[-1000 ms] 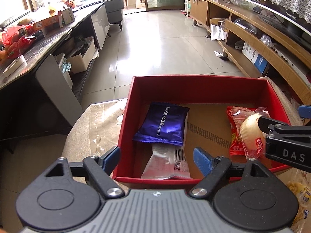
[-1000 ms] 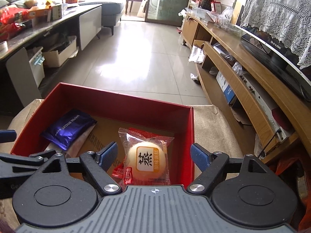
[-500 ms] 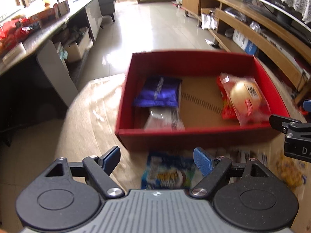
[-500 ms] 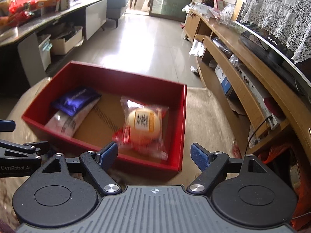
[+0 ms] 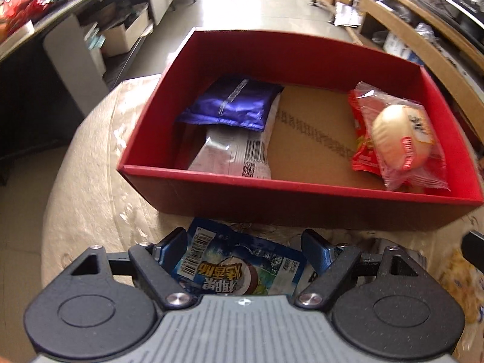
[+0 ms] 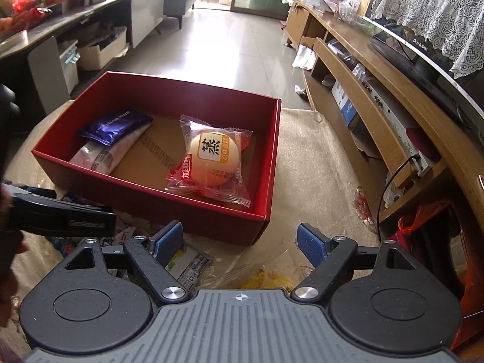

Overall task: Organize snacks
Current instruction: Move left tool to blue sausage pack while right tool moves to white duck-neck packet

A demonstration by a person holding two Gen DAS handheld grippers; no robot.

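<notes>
Having backed off red box (image 5: 284, 187), left gripper (image 5: 243, 243) now straddles blue snack packet (image 5: 239, 267), jaws spread. Right gripper (image 6: 239, 240) spread, empty. Next pickup likely.

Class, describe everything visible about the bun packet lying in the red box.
The bun packet is a clear plastic wrapper with crimped ends and red printing, holding a round pale-yellow bun under a label with a large black character. It lies flat on the cardboard floor at the right side of the red box, partly covering a red packet. No tongs touch it.
</notes>
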